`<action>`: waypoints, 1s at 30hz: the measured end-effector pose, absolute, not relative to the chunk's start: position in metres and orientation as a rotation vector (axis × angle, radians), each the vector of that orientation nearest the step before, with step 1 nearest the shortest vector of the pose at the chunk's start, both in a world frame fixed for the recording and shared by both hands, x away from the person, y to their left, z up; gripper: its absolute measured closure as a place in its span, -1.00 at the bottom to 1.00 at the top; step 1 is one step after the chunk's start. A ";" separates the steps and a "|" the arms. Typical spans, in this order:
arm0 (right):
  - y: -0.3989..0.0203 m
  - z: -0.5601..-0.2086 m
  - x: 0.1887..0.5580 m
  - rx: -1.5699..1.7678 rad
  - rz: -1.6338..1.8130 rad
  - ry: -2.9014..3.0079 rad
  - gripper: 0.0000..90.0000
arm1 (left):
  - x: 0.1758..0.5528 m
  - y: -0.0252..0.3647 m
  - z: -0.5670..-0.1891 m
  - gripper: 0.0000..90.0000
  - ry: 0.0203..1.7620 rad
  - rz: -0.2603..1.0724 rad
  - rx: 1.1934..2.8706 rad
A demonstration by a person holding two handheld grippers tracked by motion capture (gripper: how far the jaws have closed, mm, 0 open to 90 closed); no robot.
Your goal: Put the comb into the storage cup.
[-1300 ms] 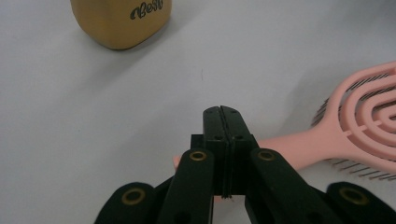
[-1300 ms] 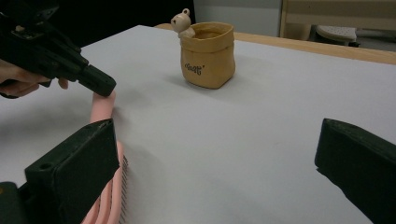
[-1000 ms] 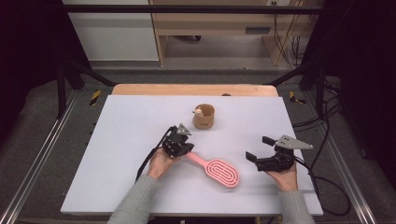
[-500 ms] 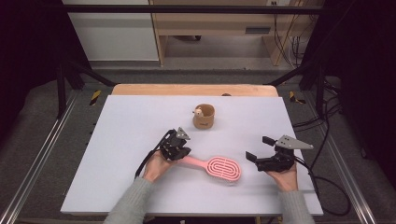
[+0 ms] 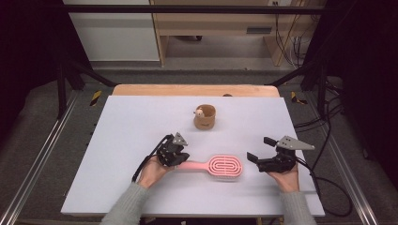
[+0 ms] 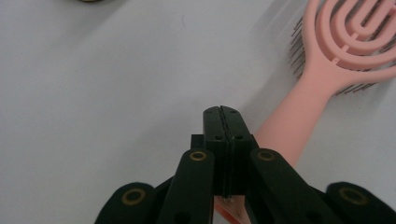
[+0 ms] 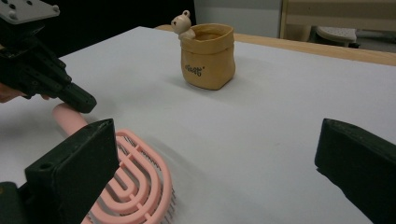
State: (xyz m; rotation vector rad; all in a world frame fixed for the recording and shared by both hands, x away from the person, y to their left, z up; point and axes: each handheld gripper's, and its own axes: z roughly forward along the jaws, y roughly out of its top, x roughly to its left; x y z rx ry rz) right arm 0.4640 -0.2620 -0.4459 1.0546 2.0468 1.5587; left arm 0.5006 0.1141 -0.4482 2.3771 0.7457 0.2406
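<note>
1. Surface: a white sheet over a wooden top. It carries the pink hairbrush and a tan cup with a small bear figure on its rim. All places below are given relative to the hairbrush.

2. Hairbrush: lies flat, well nearer the person than the cup. Its oval head points toward the right gripper, its handle toward the left gripper. In the right gripper view the bristles face down onto the surface.

3. Right gripper: just beyond the head end of the hairbrush, not touching it. Fingers spread wide with nothing between them; in the right gripper view one black finger stands beside the head.

4. Left gripper: at the handle end of the hairbrush. In the left gripper view the fingers are pressed together pad to pad, closed on nothing; the handle runs just beside and under them. Whether the tips touch the handle I cannot tell.

5. Judgement, step in hand: taking hold of the hairbrush at its handle. To do it well, open the left fingers first, set them astride the handle partway along, then close squarely across its width. The handle lies low on the surface, so the tips need to come down close or they may slip over it.
</note>
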 end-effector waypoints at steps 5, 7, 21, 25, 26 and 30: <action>-0.262 -0.446 0.464 1.051 1.558 2.046 -1.00 | 0.495 0.115 -0.448 1.00 0.733 0.229 2.383; -0.262 -0.446 0.464 1.050 1.559 2.043 -1.00 | 0.492 0.115 -0.449 1.00 0.728 0.228 2.386; -0.263 -0.446 0.464 1.049 1.558 2.043 -1.00 | 0.477 0.114 -0.451 1.00 0.681 0.213 2.391; -0.263 -0.446 0.464 1.047 1.558 2.044 -1.00 | 0.473 0.114 -0.452 1.00 0.667 0.204 2.404; -0.263 -0.446 0.464 1.046 1.557 2.044 -1.00 | 0.472 0.114 -0.452 1.00 0.665 0.201 2.406; -0.263 -0.446 0.464 1.046 1.557 2.044 -1.00 | 0.470 0.115 -0.451 1.00 0.665 0.197 2.408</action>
